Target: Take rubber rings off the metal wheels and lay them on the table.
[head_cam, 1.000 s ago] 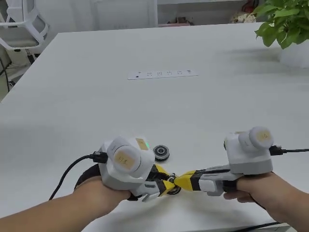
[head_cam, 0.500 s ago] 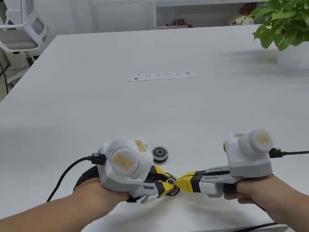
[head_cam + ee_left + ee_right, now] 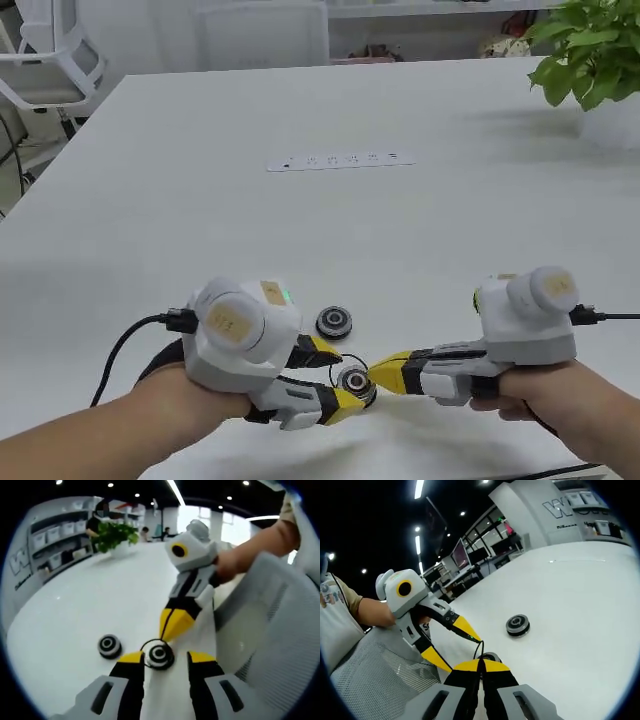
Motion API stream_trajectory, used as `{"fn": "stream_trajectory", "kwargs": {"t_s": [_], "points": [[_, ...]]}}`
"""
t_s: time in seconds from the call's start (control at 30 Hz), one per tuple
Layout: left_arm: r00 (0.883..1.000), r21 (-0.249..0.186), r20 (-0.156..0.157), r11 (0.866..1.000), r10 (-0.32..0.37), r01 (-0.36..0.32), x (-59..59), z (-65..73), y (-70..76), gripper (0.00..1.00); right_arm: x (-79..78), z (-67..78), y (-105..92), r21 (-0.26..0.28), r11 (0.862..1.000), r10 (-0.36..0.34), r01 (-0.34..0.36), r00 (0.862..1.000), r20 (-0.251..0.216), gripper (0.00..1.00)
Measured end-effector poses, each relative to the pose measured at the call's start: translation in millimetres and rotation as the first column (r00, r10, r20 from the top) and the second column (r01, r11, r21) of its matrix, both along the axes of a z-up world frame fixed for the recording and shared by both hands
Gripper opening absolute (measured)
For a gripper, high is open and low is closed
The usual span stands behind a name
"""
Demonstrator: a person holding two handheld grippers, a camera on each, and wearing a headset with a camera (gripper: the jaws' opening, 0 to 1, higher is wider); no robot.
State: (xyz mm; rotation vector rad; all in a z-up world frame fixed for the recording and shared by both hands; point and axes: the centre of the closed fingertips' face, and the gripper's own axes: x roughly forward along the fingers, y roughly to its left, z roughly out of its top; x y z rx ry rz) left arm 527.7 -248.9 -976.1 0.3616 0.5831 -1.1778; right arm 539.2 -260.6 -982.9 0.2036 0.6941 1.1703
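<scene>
A small metal wheel [image 3: 353, 381] lies on the white table [image 3: 300, 230] between the spread jaws of my left gripper [image 3: 338, 375], which is open. From the right, my right gripper [image 3: 375, 373] meets it with its yellow tips shut on a thin black rubber ring [image 3: 149, 645] that loops up off the wheel [image 3: 159, 655]. In the right gripper view the ring [image 3: 480, 647] rises from the shut tips [image 3: 481, 665], just in front of the wheel [image 3: 490, 656]. A second wheel [image 3: 333, 321] with its black ring on sits a little farther away.
A white power strip [image 3: 340, 160] lies mid-table. A potted plant [image 3: 590, 50] stands at the far right corner and a white chair [image 3: 50, 60] at the far left. A black cable [image 3: 130, 345] trails from the left gripper. The table's front edge is close below both hands.
My left gripper has opened and rolled, so the wheel it covered now shows between its jaws. The right gripper stays shut at the wheel. The second wheel has not moved.
</scene>
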Motion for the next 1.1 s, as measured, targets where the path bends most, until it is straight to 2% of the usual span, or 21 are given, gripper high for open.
{"fn": "stream_trajectory", "kwargs": {"t_s": [0.07,0.13,0.4,0.5,0.57,0.77,0.93,1.1], "points": [[1.000,-0.003,-0.002,1.000,0.010,-0.010,-0.8,4.1,4.1,0.43,0.4,3.1,0.3,0.003,1.000,0.004,-0.004,1.000,0.004,0.00],[1.000,-0.006,0.011,1.000,0.016,-0.016,-1.1,9.1,9.1,0.45,0.7,6.2,1.0,0.005,1.000,0.009,-0.009,1.000,0.008,0.00],[0.998,-0.035,0.017,0.998,0.059,-0.058,-2.0,26.5,28.8,0.60,2.3,14.9,6.2,0.010,1.000,0.028,-0.028,1.000,0.014,0.00],[0.997,-0.035,0.037,0.997,0.068,-0.067,-2.4,32.3,36.0,0.64,2.9,17.2,10.1,0.005,0.999,0.041,-0.042,0.999,0.021,0.00],[0.997,-0.042,0.037,0.996,0.075,-0.073,-3.2,35.7,41.9,0.68,3.2,20.0,14.1,0.001,0.999,0.050,-0.050,0.998,0.025,0.00],[0.994,-0.056,0.023,0.993,0.105,-0.103,-3.2,40.5,55.0,0.77,5.8,19.9,21.9,-0.021,0.996,0.086,-0.085,0.996,0.031,0.00],[0.993,-0.047,0.019,0.992,0.121,-0.120,-5.0,40.7,67.2,0.84,10.3,18.7,31.6,-0.055,0.991,0.124,-0.122,0.992,0.036,0.00],[0.990,-0.039,0.022,0.989,0.141,-0.140,-5.6,40.8,80.2,0.86,14.3,14.0,40.4,-0.084,0.986,0.150,-0.147,0.988,0.041,0.00]]}}
